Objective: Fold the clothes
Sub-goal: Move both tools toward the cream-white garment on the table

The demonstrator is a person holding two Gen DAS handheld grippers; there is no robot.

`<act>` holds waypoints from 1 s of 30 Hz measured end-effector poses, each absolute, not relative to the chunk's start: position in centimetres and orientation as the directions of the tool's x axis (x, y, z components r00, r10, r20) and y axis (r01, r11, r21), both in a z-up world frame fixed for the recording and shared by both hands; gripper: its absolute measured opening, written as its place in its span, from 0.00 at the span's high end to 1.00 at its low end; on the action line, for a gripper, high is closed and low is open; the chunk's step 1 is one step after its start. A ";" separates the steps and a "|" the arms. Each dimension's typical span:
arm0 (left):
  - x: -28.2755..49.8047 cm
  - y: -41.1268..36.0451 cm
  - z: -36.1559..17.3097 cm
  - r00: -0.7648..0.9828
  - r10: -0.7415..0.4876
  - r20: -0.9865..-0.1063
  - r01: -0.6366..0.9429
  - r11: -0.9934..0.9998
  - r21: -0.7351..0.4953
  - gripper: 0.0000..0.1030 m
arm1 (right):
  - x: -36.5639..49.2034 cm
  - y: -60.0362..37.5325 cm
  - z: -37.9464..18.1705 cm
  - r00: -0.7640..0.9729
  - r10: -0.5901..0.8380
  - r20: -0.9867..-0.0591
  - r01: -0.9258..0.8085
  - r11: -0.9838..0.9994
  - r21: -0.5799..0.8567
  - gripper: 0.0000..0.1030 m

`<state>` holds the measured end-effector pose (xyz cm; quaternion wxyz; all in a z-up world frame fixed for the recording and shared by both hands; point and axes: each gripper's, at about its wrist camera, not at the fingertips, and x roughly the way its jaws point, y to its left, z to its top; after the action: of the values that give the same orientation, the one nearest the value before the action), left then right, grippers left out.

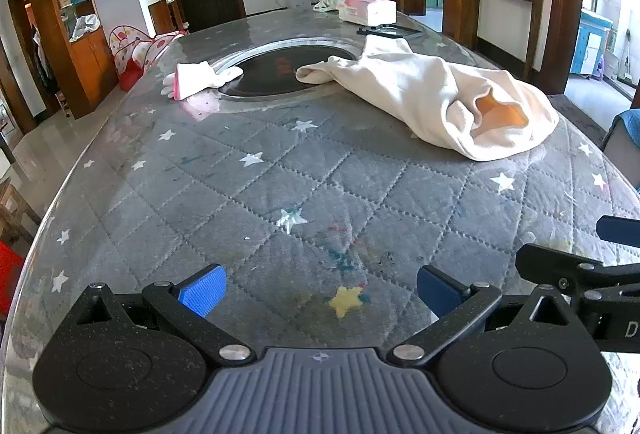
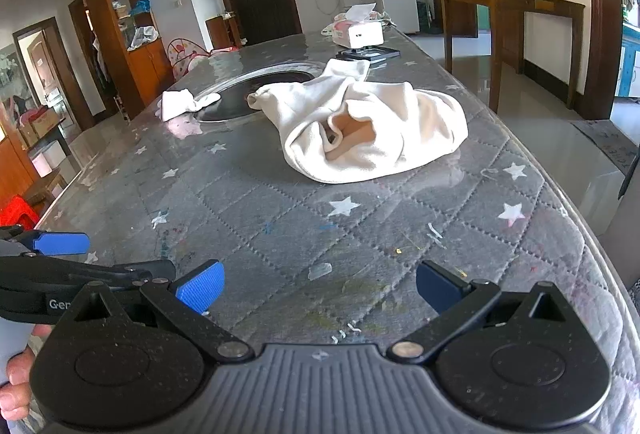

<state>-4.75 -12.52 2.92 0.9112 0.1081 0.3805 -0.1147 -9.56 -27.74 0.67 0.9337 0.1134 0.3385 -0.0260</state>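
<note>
Cream fleece garment (image 1: pixel 436 101), crumpled, on the bench (image 1: pixel 280 173) just beside the round dark inset (image 1: pixel 280 73) at the bench's middle. Long axis runs from the inset out toward the bench's right edge; one narrow sleeve end lies over the inset's rim, pointing toward its centre, while the wide opening, showing an orange-tinted lining, faces the near end of the bench. In the right wrist view the garment (image 2: pixel 372 125) sits bunched, a second sleeve reaching toward the tissue box (image 2: pixel 360 33) at the far end.

Small white folded item with pink trim (image 1: pixel 196 79): across the inset from the garment, touching its rim.

Left claw (image 1: pixel 320 292): blue pads spread wide, holding nothing, hovering over bare quilted bench cover, well apart from the garment.

Right claw (image 2: pixel 318 288): likewise spread wide and empty, near the bench's front edge.

Person's hand (image 2: pixel 18 382) grips the left claw's handle, fingers partly visible.
</note>
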 end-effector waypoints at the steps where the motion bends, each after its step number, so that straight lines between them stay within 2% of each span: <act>1: -4.8 -12.6 2.9 0.684 -0.127 -0.719 0.292 0.950 0.110 0.00 | -9.6 -27.8 0.7 0.769 0.027 -0.638 0.127 0.973 0.194 0.00; 30: -3.2 -14.3 2.9 0.667 -0.125 -0.734 0.320 0.938 0.131 0.00 | -8.6 -28.9 0.4 0.758 0.035 -0.651 0.131 0.970 0.205 0.00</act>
<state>-3.24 -14.31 2.92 0.9044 0.1255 0.3888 -0.1230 -8.58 -28.86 0.37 0.9299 0.1198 0.3467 -0.0260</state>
